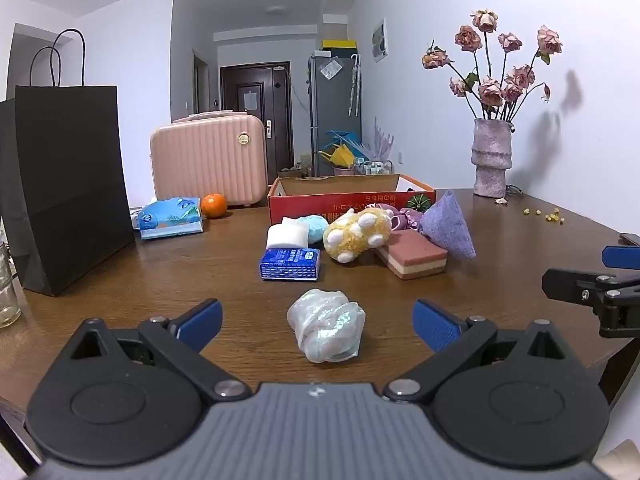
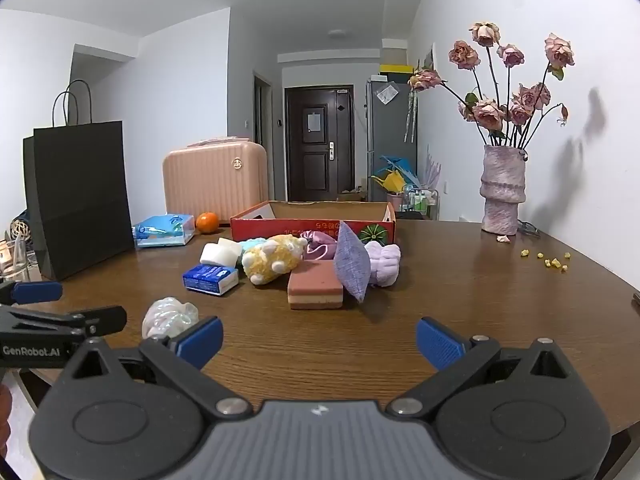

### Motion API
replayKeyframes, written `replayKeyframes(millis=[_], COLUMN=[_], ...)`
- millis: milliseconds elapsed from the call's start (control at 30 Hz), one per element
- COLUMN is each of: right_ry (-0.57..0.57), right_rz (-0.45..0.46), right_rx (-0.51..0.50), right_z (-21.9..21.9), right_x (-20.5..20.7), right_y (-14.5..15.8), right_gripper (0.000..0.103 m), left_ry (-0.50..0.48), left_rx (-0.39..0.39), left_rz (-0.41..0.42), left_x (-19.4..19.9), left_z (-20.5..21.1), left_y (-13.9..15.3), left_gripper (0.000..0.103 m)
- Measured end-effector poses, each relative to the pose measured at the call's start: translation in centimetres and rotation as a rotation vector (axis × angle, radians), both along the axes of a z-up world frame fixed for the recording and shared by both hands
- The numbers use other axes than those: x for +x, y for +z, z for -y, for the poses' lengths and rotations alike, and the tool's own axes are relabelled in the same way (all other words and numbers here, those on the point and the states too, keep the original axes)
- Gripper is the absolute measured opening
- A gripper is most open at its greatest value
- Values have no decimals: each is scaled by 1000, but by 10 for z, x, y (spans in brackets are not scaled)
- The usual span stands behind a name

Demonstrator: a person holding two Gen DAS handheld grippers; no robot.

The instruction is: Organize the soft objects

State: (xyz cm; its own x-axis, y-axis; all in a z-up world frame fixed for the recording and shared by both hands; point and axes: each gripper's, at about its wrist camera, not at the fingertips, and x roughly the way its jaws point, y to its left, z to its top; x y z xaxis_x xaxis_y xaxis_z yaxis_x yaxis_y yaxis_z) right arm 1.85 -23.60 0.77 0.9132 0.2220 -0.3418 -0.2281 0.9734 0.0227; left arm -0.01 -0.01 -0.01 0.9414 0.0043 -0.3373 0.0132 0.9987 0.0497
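Note:
A crumpled pearly plastic bundle (image 1: pixel 326 330) lies on the brown table between the wide-apart blue pads of my left gripper (image 1: pixel 318 326), which is open and does not touch it. Beyond it sit a blue tissue pack (image 1: pixel 290 264), a white foam block (image 1: pixel 287 235), a yellow plush toy (image 1: pixel 357 233), a pink layered sponge (image 1: pixel 412 256) and a purple fabric pouch (image 1: pixel 448 226). A red cardboard box (image 1: pixel 352 196) stands open behind them. My right gripper (image 2: pixel 319 342) is open over bare table, with the bundle (image 2: pixel 170 317) at its left finger.
A black paper bag (image 1: pixel 68 188) stands at the left, with a pink suitcase (image 1: pixel 208 158), a blue wipes pack (image 1: pixel 170 216) and an orange (image 1: pixel 214 205) behind. A vase of dried roses (image 1: pixel 491 156) is at the back right. Yellow crumbs (image 1: pixel 552 214) lie nearby.

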Motion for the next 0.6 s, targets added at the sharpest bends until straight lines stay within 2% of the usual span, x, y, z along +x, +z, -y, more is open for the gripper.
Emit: replayKeyframes(millis=[600], right_ry=[0], right_rz=[-7], right_rx=[3], right_z=[2], right_x=[2], right_y=[0], right_gripper=[103], left_ry=[-5], left_rx=[-17], left_rz=[-11], left_x=[2], left_z=[-4], left_y=[-1], left_gripper=[103])
